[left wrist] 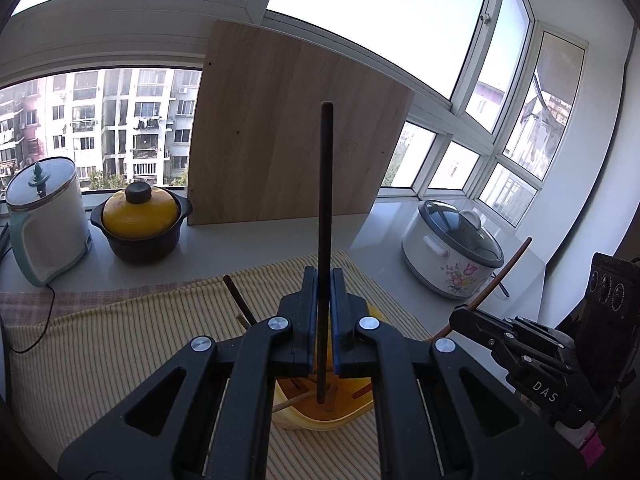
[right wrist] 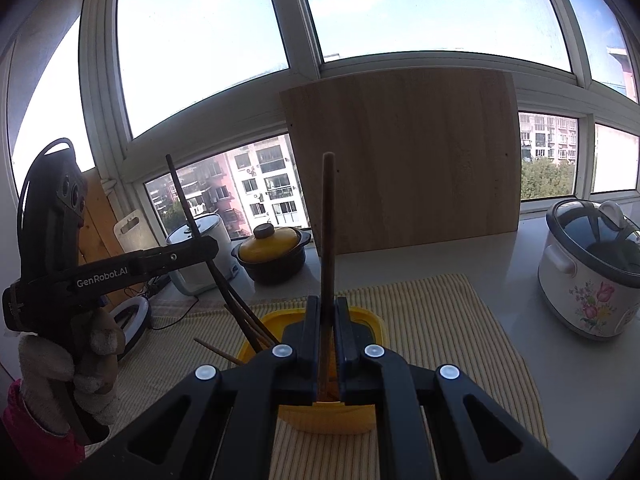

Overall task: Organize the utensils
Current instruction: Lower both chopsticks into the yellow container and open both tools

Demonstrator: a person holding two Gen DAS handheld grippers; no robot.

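Left wrist view: left gripper (left wrist: 323,280) clamped on a dark chopstick (left wrist: 325,200), upright, lower end down in the yellow holder (left wrist: 320,416) among other sticks. Right gripper (right wrist: 327,312) clamped on a brown chopstick (right wrist: 327,220) above the same holder. Beyond, striped cloth (left wrist: 120,340), yellow-lidded pot (left wrist: 138,222), floral cooker (left wrist: 452,248).

Strong daylight pours in through the far window (left wrist: 360,8), and its upper panes blow out to plain white in the left wrist view; the right wrist view keeps blue sky. The wooden board (left wrist: 296,128) stands backlit, its near face evenly dull. Near black gripper parts sink into shadow with little detail. Shadows on the striped cloth (right wrist: 440,320) are soft and faint. Fisheye bending curves the window frames hard, and dark vignetting fills the corners. Focus looks sharp throughout.
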